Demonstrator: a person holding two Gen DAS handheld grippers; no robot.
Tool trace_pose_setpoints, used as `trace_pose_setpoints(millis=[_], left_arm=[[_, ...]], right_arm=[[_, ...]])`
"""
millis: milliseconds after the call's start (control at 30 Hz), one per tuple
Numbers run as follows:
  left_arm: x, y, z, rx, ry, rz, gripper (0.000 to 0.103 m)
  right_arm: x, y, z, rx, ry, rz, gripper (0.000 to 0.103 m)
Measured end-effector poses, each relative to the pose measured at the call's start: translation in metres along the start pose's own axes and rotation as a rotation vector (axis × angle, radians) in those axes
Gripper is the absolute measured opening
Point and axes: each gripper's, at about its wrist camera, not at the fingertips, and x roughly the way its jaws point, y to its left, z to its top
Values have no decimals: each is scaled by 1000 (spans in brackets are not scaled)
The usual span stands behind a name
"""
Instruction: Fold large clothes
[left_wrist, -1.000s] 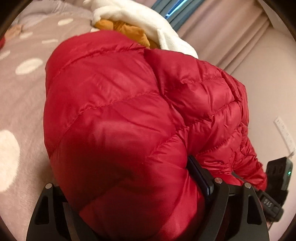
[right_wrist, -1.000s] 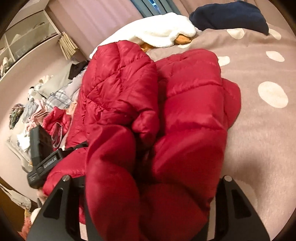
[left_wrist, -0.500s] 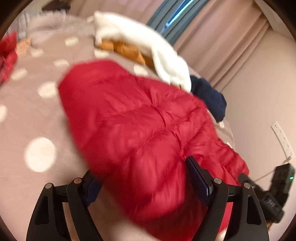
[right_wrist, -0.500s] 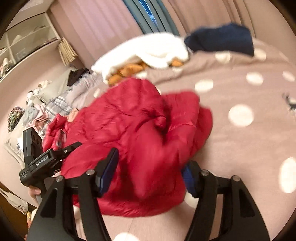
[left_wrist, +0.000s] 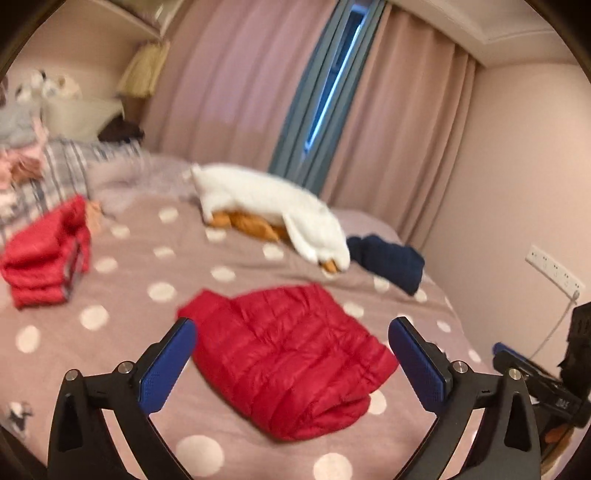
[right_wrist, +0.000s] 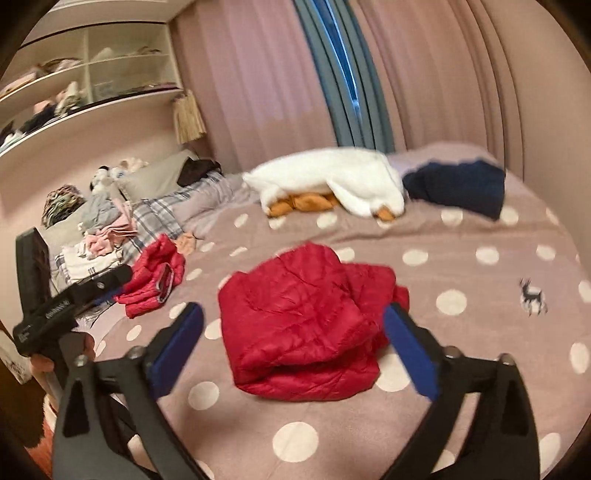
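Observation:
A red puffer jacket (left_wrist: 291, 354) lies folded into a bundle on the polka-dot bed cover (left_wrist: 155, 291); it also shows in the right wrist view (right_wrist: 306, 328). My left gripper (left_wrist: 291, 360) is open and empty, held back above the near side of the jacket. My right gripper (right_wrist: 293, 345) is open and empty, also drawn back from the jacket. The left gripper's body shows at the left of the right wrist view (right_wrist: 70, 299).
A second folded red jacket (left_wrist: 44, 258) lies at the left of the bed (right_wrist: 153, 280). A white plush toy (left_wrist: 273, 210) and a navy garment (left_wrist: 388, 258) lie at the far side. A pile of clothes (right_wrist: 103, 236) sits near the pillows. A wall socket (left_wrist: 554, 273) is on the right.
Both grippers let go of the red jacket, opened wide and pulled back and up. The jacket now lies folded on the bed.

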Motion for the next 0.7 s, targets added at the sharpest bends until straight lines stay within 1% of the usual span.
trace_pose_setpoints(millis=[67, 167, 267, 367, 500, 700], left_arm=[[-10, -3, -1, 33, -11, 4, 102], [-23, -6, -3, 19, 4, 24, 102], [-31, -8, -5, 5, 3, -1, 102], [-38, -14, -7, 18, -22, -17, 102], [-47, -24, -5, 46, -20, -46, 102], [-53, -33, -5, 57, -39, -57, 102]], right_arm=[[-20, 12, 0, -45, -32, -22, 103], [-38, 27, 1, -83, -53, -45, 103], [-52, 40, 0, -117, -62, -52, 103], [-59, 45, -3, -129, -59, -65, 103], [-64, 46, -3, -127, -60, -67, 103], [-74, 43, -2, -117, -74, -81, 103]])
